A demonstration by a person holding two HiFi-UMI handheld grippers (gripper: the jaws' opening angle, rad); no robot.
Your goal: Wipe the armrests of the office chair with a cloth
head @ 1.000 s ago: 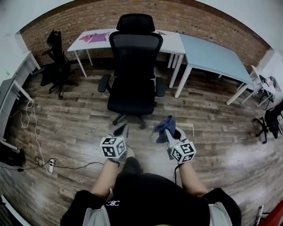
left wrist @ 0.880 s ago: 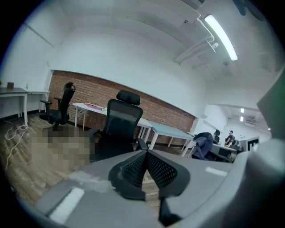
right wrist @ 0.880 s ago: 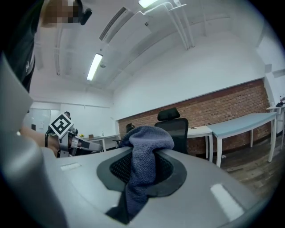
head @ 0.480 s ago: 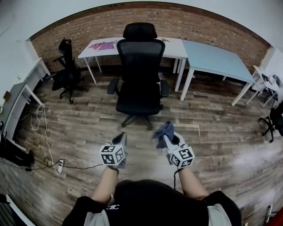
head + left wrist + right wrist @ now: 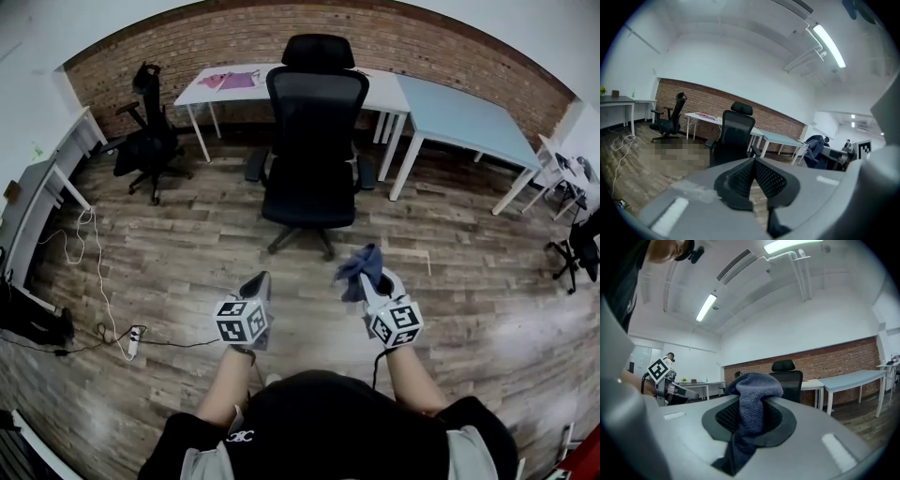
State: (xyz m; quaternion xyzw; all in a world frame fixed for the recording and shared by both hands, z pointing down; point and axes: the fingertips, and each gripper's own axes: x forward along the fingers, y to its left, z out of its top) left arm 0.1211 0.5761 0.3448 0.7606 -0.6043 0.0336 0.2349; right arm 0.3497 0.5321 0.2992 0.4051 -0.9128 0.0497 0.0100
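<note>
The blue cloth [image 5: 752, 399] sits bunched in the right gripper [image 5: 375, 281], whose jaws clamp one fold of it; the office chair [image 5: 314, 141] stands well ahead, its armrests [image 5: 255, 167] not yet reached. Held by so little, the cloth could drag free under rubbing, and the chair may roll or swivel toward the white table [image 5: 281, 80] just behind. The left gripper [image 5: 260, 286], jaws together on nothing, could steady it. Only bare floor lies between; a second chair [image 5: 148, 141] stands well off left

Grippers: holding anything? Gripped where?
Right gripper is shut on the cloth, pinching a bunched fold; cloth bulges above the jaws and trails below. Left gripper is shut, empty.
</note>
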